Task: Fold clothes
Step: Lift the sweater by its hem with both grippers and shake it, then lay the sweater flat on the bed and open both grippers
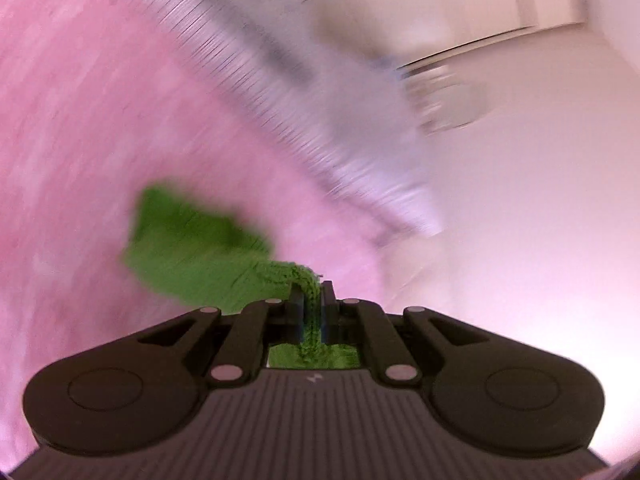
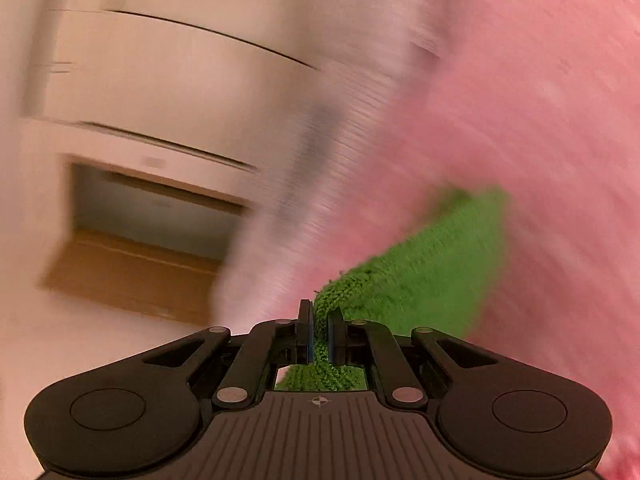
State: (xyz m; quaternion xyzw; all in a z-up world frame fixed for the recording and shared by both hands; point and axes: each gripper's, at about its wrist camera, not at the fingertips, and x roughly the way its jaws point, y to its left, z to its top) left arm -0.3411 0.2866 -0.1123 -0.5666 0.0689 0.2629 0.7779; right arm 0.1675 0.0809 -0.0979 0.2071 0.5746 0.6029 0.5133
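Left gripper [image 1: 311, 300] sits closest to its cam, black body filling the bottom of the view, jaws closed tight on a ridge of the green knit cloth [image 1: 200, 256]; the rest of the cloth trails away up and to the left of the gripper, w/ a bit more showing in the gap behind the fingers. Right gripper [image 2: 320, 316], same deal in its own view: jaws pinched on the green knit edge, cloth stretching up and to the right from the gripper. Going by size around the cloth: pink bedding [image 1: 80, 140] spreads wide behind and under it in both views, very blurred. Beyond that, a pale ribbed strip [image 1: 248, 80] runs along the pink edge, can't tell what it is. Farther from the cloth, white cabinet w/ an open niche [image 2: 152, 200] & a brown shelf board [image 2: 128, 276] at its base. Both views heavily motion-smeared.
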